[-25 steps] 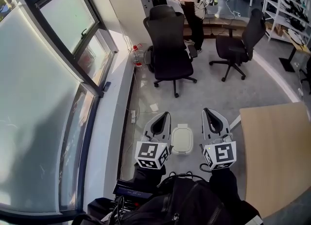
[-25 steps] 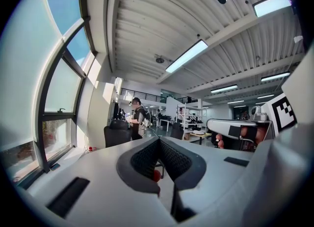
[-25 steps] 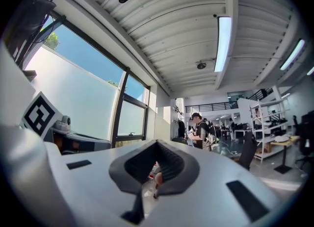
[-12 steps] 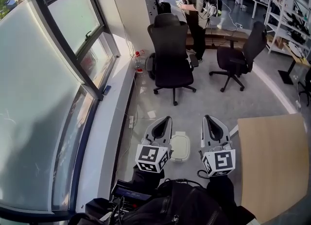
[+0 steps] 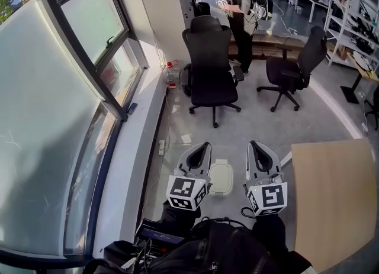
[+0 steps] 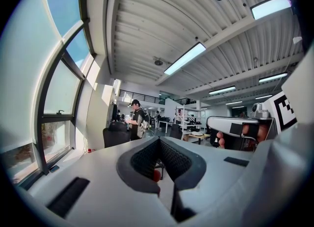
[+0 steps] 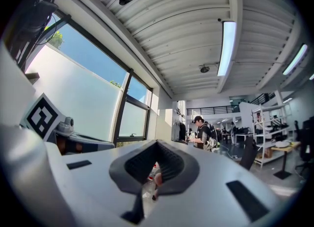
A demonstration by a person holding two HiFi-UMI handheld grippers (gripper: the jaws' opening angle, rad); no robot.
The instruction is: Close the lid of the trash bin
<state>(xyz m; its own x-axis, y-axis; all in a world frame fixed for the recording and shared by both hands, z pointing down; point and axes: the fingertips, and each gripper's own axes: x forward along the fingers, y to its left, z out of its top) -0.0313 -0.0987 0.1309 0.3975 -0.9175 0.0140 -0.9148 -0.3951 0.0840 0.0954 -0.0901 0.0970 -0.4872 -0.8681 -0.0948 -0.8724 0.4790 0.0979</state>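
The trash bin (image 5: 220, 177) stands on the floor (image 5: 237, 128) low in the head view, near 6 o'clock, and it shows in the gap between the 2 tools: the left hand-held gripper (image 5: 204, 146) is at its 9 o'clock and the right hand-held gripper (image 5: 253, 144) at its 3 o'clock. Both are held above it, not touching it. From above its white top looks flat and whole, so I judge the lid is down or almost down, but I cannot tell if it is fully seated. Each gripper view looks level across the room, toward the black office chair (image 5: 210, 71) and a person (image 5: 243, 6) at 12 o'clock, and the bin does not appear in them. In both of these views the jaws meet at their tips with nothing between them, so each hand-held gripper is closed and empty. I think this posture has a reason: a lid needs a push and not a grasp, and closed jaws give one firm tip for pressing. Holding the 2 tools side by side also keeps the bin visible between them. The wooden bench (image 5: 337, 196) at 4 o'clock carries nothing that I can see. Compared with 1 second ago, the hand-held grippers keep almost the same place and the same closed jaws. The head camera has tilted a little, so the bin sits slightly lower in the picture and more of the person shows at the top.
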